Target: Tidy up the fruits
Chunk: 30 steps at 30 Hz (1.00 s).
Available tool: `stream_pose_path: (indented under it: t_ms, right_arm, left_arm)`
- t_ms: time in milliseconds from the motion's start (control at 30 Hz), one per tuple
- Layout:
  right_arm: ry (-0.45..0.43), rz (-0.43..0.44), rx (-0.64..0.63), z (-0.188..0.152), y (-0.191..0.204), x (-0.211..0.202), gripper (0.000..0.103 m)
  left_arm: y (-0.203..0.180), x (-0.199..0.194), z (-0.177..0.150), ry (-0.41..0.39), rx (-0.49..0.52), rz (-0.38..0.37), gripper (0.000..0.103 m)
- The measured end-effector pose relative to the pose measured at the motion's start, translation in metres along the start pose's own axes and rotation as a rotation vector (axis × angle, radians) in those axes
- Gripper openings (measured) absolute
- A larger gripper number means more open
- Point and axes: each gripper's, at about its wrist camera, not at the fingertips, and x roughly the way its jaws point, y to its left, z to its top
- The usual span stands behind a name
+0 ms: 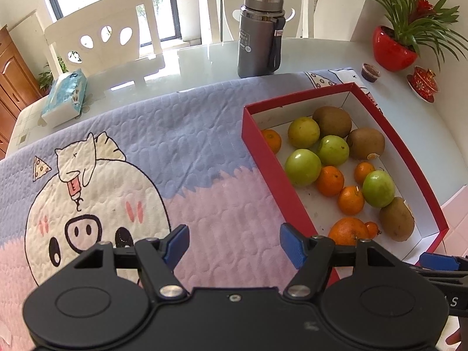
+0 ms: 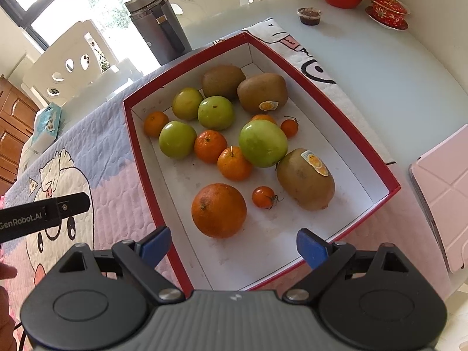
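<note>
A red box with a white inside point(image 1: 272, 172) point(image 2: 140, 158) lies on a cartoon mat and holds several fruits: green apples point(image 2: 262, 143) point(image 1: 302, 167), three brown kiwis point(image 2: 305, 179) point(image 1: 397, 218), small oranges point(image 2: 235, 163) point(image 1: 351, 200), a large orange point(image 2: 218, 210) point(image 1: 348, 231) and small tomatoes point(image 2: 263, 196). My left gripper point(image 1: 234, 247) is open and empty over the mat, left of the box. My right gripper point(image 2: 234, 247) is open and empty above the box's near end, just before the large orange. Part of the left gripper shows in the right wrist view point(image 2: 44, 215).
A grey thermos point(image 1: 260, 33) stands behind the mat. A tissue pack point(image 1: 65, 96) lies far left. A red plant pot point(image 1: 393, 48), a small cup point(image 1: 370, 72) and a red lidded teacup point(image 1: 422, 83) stand far right. A pink tablet case point(image 2: 441, 196) lies right of the box. White chairs stand behind the table.
</note>
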Motion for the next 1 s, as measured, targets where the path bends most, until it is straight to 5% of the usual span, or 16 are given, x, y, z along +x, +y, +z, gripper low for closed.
stream_pose_path:
  t_ms: [1000]
  right_arm:
    - [0.004, 0.009, 0.021, 0.0011, 0.0025, 0.0032, 0.094]
  left_arm:
    - [0.0005, 0.0018, -0.0015, 0.018, 0.01, 0.014, 0.081]
